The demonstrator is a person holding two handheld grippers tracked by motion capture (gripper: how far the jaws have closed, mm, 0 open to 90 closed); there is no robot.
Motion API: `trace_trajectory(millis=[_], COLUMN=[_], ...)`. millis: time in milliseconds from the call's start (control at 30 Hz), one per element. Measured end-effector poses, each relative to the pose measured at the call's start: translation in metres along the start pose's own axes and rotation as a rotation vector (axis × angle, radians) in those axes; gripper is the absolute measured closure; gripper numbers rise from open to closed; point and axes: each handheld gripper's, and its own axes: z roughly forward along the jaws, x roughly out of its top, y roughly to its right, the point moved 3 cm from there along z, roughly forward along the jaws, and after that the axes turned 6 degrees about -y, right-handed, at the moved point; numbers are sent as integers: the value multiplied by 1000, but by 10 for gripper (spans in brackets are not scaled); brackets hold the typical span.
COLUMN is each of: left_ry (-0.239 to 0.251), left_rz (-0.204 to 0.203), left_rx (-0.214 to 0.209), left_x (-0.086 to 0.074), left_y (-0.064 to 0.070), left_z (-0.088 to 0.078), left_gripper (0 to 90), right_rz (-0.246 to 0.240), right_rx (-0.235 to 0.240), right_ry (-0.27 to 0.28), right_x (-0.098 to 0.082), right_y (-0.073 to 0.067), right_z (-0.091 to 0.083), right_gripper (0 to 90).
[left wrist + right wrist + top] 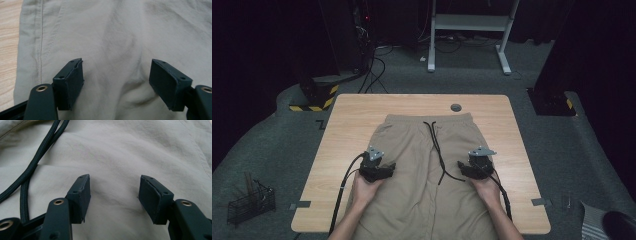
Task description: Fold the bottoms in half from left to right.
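While both hands rest low on the garment, a pair of khaki shorts (427, 165) lies spread flat over the middle of the pale wood-grain worktop (347, 115), waistband toward the far edge and legs running off the near edge. Its cloth is a thin, smooth woven fabric, softly creased, with a stitched side seam visible in the left gripper view. A dark braided drawstring (437, 150) trails from the waistband down the centre in two round cords. The left gripper (384, 170) sits on the left leg of the shorts, its matte black block-shaped fingers (71, 83) standing wide apart over a shallow fold, clamping nothing. The right gripper (464, 168) sits on the right leg just beside the cord, its square rubbery fingers (81, 195) likewise spread apart above bare cloth. A small round grey grommet (456, 107) is set in the worktop beyond the waistband
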Motion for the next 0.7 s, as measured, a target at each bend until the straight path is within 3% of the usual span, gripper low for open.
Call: trace_trajectory(millis=[400, 700], left_ry=[10, 2], left_rz=[-14, 19], left_rx=[-27, -12], left_x=[-14, -25], left_y=[9, 21], left_z=[-13, -22], left_gripper=[277, 277], right_rz=[-4, -5], right_rx=[3, 8], right_ry=[-10, -10], right_x=[-12, -25], right_y=[-8, -15], right_z=[-11, -23], right_gripper=[429, 429])
